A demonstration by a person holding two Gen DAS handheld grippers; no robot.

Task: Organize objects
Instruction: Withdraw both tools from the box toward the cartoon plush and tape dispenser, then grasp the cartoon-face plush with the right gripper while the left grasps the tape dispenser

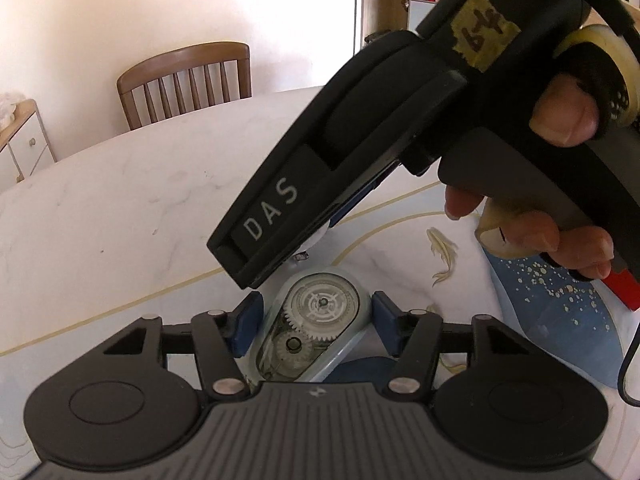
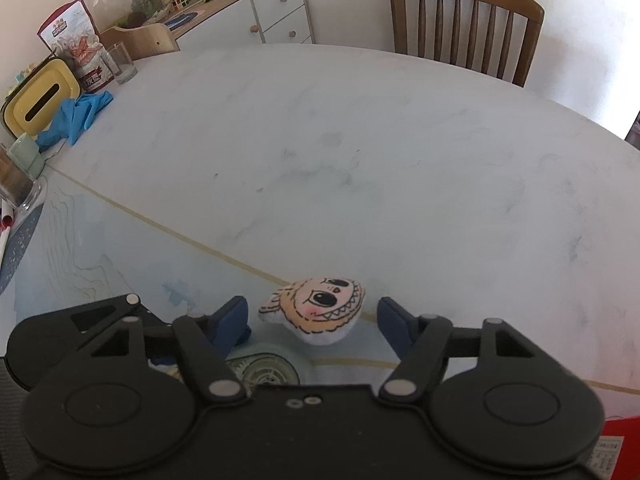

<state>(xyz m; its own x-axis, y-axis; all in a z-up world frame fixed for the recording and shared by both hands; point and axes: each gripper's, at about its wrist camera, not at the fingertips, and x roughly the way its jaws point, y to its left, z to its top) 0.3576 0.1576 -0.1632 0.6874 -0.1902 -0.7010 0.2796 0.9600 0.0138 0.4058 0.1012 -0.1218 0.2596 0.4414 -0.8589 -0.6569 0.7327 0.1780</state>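
On the left, the correction-tape dispenser (image 1: 316,324) is lying on the bench (image 1: 120,208), between the blue pads of the left tool (image 1: 316,320). Its jaws are standing part-way apart and no pad is pressing on the shell, though the left pad is being shown very near it. The dispenser is being judged light, stiff and smooth: a clear plastic case with gears inside, likely slippery and liable to crack if squeezed hard. It is best being taken across its flat, wider sides, near the middle, not at the narrow tip.

To the right, the small plush face charm (image 2: 316,308) is resting on the patterned mat (image 2: 100,260), between the pads of the right tool (image 2: 312,320), whose jaws are likewise standing apart with gaps showing on both sides. The charm is being judged very light, soft and compressible, not fragile; it is best being pinched across its stuffed middle.

As for containers, a yellow-lidded box (image 2: 40,108) and a drinking glass (image 2: 120,64) are standing far left on the bench; the glass appears empty, and the box's contents cannot be told.
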